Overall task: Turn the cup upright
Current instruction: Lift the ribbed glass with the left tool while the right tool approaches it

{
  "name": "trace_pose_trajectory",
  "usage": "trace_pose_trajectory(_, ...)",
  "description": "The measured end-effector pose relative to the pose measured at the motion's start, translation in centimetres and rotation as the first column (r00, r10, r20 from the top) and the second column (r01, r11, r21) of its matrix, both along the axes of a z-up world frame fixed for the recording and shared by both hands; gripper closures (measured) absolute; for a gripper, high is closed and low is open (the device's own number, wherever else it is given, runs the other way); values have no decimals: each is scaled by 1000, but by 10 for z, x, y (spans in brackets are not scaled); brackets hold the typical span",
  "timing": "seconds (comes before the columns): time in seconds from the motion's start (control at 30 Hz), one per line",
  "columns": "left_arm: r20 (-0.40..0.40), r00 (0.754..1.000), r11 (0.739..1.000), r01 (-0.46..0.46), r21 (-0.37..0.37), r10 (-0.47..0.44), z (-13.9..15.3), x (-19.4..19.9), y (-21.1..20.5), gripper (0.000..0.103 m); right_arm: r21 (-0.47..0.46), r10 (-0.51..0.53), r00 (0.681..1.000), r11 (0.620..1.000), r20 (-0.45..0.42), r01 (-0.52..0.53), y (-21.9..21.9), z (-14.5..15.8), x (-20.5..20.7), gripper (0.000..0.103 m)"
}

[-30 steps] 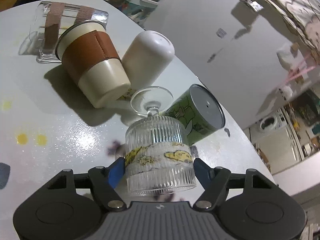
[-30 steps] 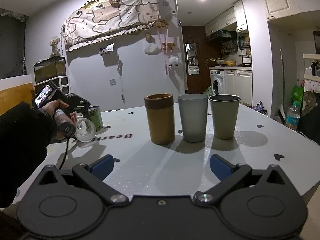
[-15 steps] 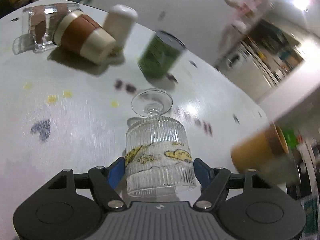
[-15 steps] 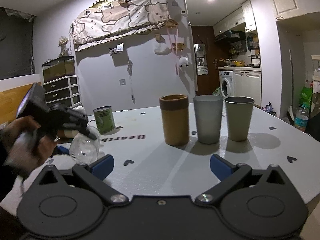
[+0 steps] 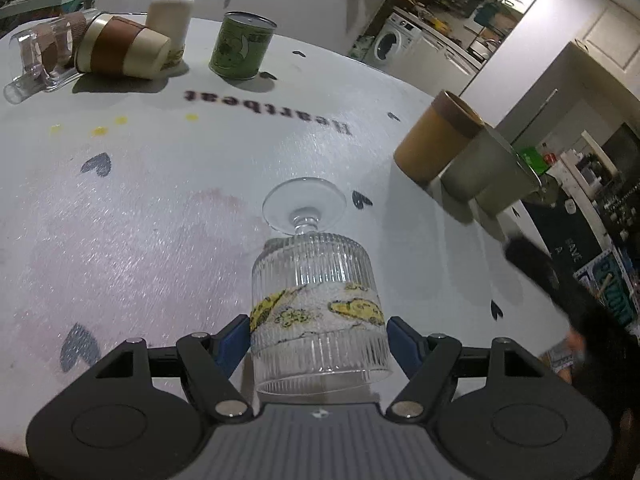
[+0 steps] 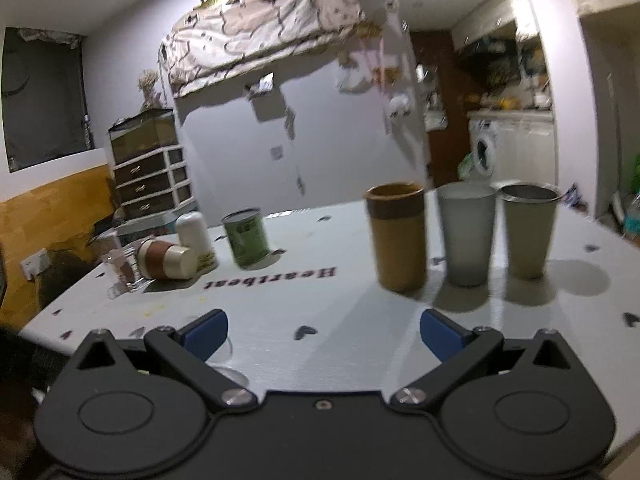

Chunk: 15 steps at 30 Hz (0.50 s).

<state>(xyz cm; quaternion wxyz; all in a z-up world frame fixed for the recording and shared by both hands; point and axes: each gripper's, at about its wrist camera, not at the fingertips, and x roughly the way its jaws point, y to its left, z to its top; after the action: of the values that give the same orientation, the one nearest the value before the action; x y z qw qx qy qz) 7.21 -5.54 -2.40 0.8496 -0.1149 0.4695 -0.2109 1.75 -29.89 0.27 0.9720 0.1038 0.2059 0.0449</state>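
Note:
My left gripper (image 5: 318,334) is shut on a ribbed clear glass cup (image 5: 316,300) with a yellow band. The cup's foot (image 5: 304,210) points away from me, over the white table (image 5: 140,220), and its mouth faces the gripper body. My right gripper (image 6: 323,330) is open and empty above the table's near edge. A curved piece of clear glass (image 6: 230,372) shows just under its left finger; I cannot tell which part of the cup it is.
Three upright cups stand in a row: brown (image 6: 398,236), grey (image 6: 466,232), metal (image 6: 528,230). At the far left are a green can (image 5: 242,46), a white cup mouth-down (image 5: 170,16), a brown-sleeved cup on its side (image 5: 120,48) and a clear taped mug on its side (image 5: 38,56).
My left gripper has carried the glass cup away from the group of cups at the left, toward the table's near middle. The right gripper view has swung left and lower.

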Motion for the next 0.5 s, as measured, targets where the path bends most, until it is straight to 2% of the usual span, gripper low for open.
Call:
trace_pose_trajectory(0.13,19,1000,1000,20,7,-20,0,-3,1,27,61,87,994,995,-60,-83,14,5,37,0)
trace_pose_trajectory(0.23,51,998,999,28,30,-30,1,-6,-4,26,83,138,981,988,-136,-128,31,2,70,0)
trace_pose_trajectory(0.33,89,995,997,43,66,-49,0,-9,-11,21,62,178,960,984,-214,-168,51,-4,96,0)
trace_pose_trajectory(0.5,106,991,992,64,106,-75,-5,-10,-20,18,-3,224,915,971,-336,-239,86,-21,126,0)
